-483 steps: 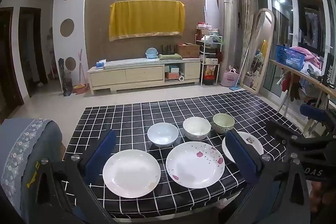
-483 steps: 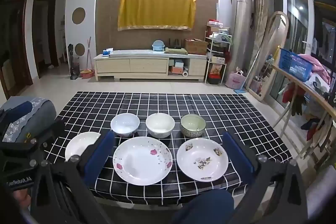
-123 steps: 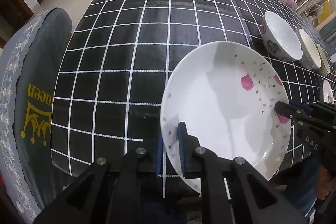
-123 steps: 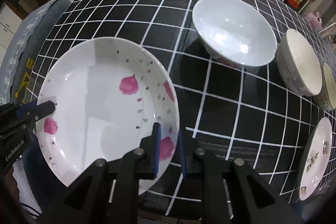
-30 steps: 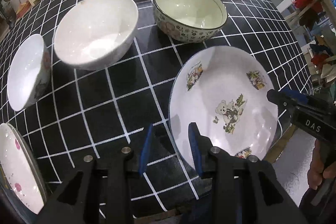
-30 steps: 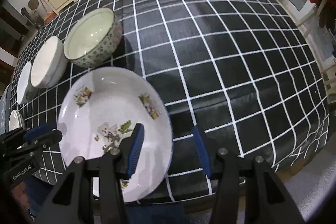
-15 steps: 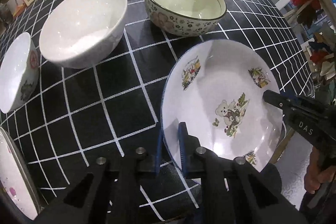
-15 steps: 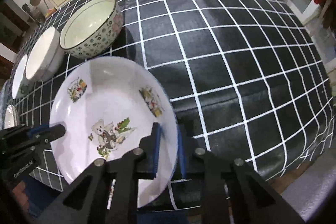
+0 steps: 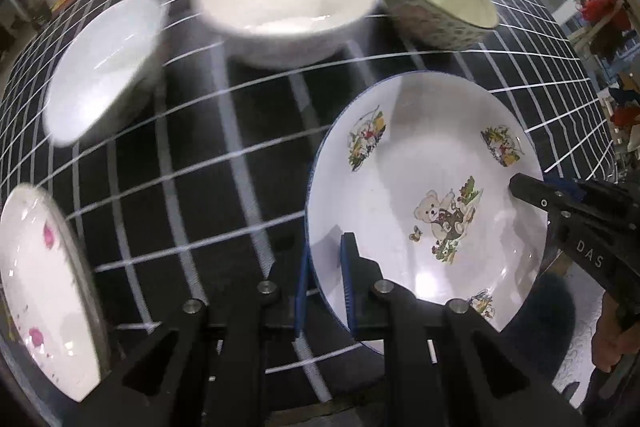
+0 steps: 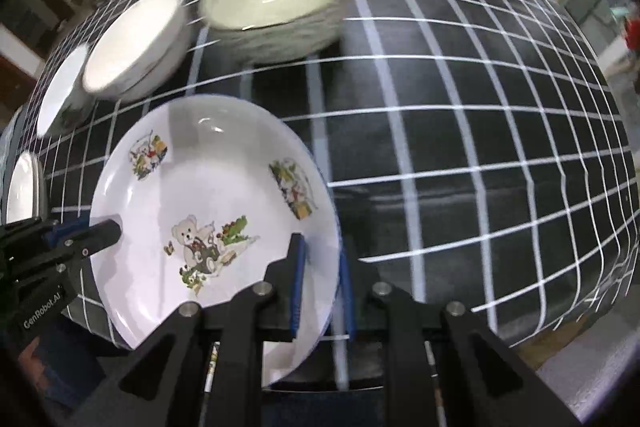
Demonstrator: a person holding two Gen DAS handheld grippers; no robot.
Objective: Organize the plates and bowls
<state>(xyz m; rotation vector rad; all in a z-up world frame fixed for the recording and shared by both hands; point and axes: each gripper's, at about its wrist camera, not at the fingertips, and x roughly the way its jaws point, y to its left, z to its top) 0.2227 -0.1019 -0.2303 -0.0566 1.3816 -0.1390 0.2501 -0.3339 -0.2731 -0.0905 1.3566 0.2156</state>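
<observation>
White flowered plate (image 9: 44,291) waits at far left. Both grippers are clamped on the teddy-bear plate (image 9: 424,195): left gripper (image 9: 324,283) pinching its left rim, right gripper (image 10: 320,283) the opposite edge, over the checked tablecloth (image 9: 224,163). Best bet: keep it level, move both hands together, clear the bowls (image 9: 288,3).

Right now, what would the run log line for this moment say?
step: moving bear plate | left hand-held gripper: shut on bear plate rim | right hand-held gripper: shut on opposite rim | bowls: three on checked tablecloth
</observation>
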